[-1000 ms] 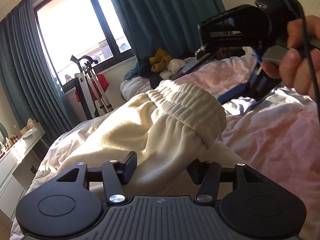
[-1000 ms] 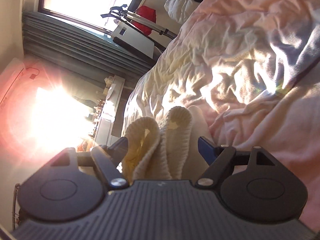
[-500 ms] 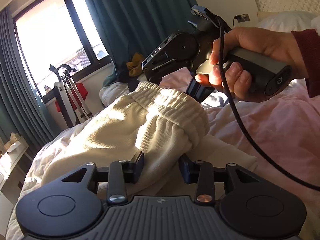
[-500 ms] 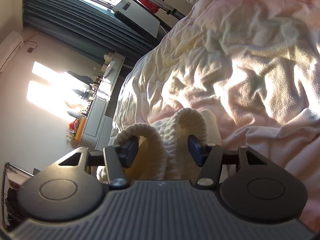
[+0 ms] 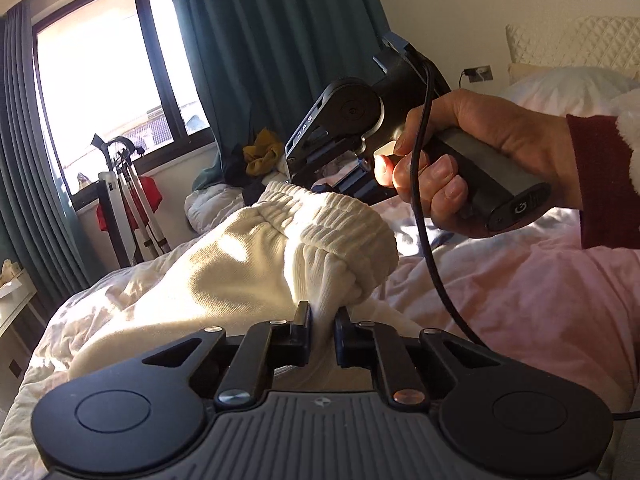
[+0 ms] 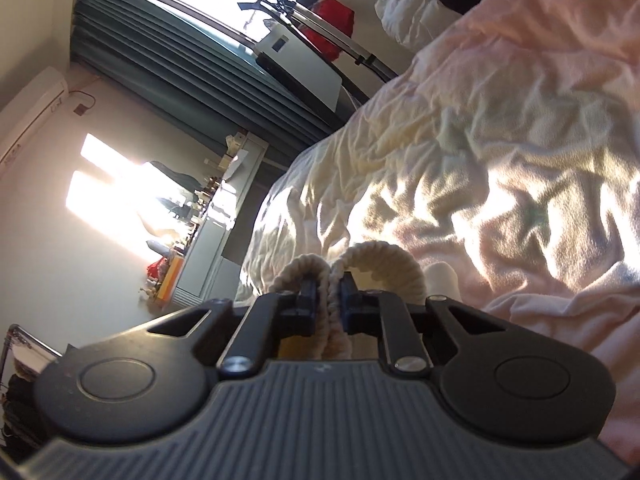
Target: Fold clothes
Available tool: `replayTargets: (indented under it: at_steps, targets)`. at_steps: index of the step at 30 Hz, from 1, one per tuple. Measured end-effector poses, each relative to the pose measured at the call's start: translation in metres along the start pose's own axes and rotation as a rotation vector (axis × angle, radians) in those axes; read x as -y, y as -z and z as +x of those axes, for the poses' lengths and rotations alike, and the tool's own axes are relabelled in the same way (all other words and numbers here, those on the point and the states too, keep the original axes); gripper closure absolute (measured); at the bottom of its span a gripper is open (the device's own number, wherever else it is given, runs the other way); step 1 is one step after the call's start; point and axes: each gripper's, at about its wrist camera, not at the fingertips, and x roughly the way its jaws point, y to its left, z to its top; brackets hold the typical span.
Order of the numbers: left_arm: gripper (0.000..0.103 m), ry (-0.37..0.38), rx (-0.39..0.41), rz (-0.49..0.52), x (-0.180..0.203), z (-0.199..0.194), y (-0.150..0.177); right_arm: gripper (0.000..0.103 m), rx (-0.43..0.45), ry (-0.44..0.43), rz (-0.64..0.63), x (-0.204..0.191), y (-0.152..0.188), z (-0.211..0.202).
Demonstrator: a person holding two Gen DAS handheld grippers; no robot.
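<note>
Cream sweatpants [image 5: 240, 264] lie on the bed with the ribbed waistband raised. My left gripper [image 5: 322, 326] is shut on the cloth just below the waistband. My right gripper [image 6: 328, 298] is shut on the cream ribbed waistband [image 6: 384, 260], which bulges in loops on both sides of the fingers. In the left wrist view the right gripper [image 5: 344, 176] sits at the far end of the waistband, held by a hand [image 5: 480, 152] with a black cable hanging down.
The bed has a crumpled pink and white duvet [image 6: 500, 140]. A pile of clothes [image 5: 256, 156] lies at the far end by the teal curtains. A white stand with a red item [image 5: 124, 208] is under the window. A dresser [image 6: 212, 232] stands beside the bed.
Both grippers have closed from open onto the sweatpants: the left on the cloth below the waistband, the right on the waistband. The right gripper moved left and nearer in the left wrist view.
</note>
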Motion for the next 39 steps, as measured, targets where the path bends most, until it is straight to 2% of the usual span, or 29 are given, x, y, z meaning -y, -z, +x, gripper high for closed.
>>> replayTargets:
  at_steps: [3, 5, 8, 11, 13, 20, 24, 26, 28, 32, 34, 37, 39]
  targets:
    - [0.093, 0.034, 0.031, -0.001, 0.006, -0.006, -0.004, 0.088, 0.044, -0.011, -0.006, -0.001, -0.005, -0.014]
    - [0.094, 0.055, 0.020, 0.012, 0.013, -0.005, -0.001, 0.088, 0.064, 0.004, 0.005, 0.005, -0.005, -0.022]
    - [0.094, 0.095, -0.038, 0.004, 0.020, 0.005, 0.007, 0.088, 0.062, 0.069, 0.009, 0.020, -0.002, -0.021]
    - [0.094, 0.118, -0.108, -0.002, 0.022, 0.019, 0.019, 0.088, 0.025, 0.186, 0.016, 0.044, 0.009, -0.004]
    - [0.095, 0.114, -0.117, 0.004, 0.021, 0.023, 0.023, 0.088, 0.018, 0.219, 0.038, 0.059, 0.015, 0.006]
    - [0.093, 0.121, -0.111, -0.019, 0.018, 0.017, 0.026, 0.086, 0.036, 0.198, 0.064, 0.062, 0.018, 0.003]
    - [0.073, 0.140, -0.081, -0.058, 0.009, 0.006, 0.019, 0.083, 0.057, 0.174, 0.094, 0.055, 0.023, -0.013]
    - [0.044, 0.134, -0.045, -0.084, 0.001, -0.006, 0.013, 0.082, 0.073, 0.181, 0.086, 0.048, 0.027, -0.024]
    - [0.035, 0.119, -0.012, -0.126, -0.009, -0.019, 0.006, 0.080, 0.099, 0.210, 0.056, 0.035, 0.032, -0.038]
    - [0.027, 0.059, -0.019, -0.263, -0.046, -0.036, -0.004, 0.072, 0.139, 0.184, 0.012, 0.011, 0.046, -0.066]
    - [0.022, 0.019, -0.030, -0.324, -0.067, -0.044, -0.005, 0.063, 0.157, 0.157, -0.004, 0.000, 0.054, -0.080]
    - [0.018, -0.076, -0.082, -0.411, -0.099, -0.052, -0.003, 0.053, 0.169, 0.140, -0.014, -0.015, 0.071, -0.093]
    - [0.014, -0.119, -0.123, -0.457, -0.118, -0.057, 0.001, 0.043, 0.170, 0.155, -0.025, -0.022, 0.081, -0.097]
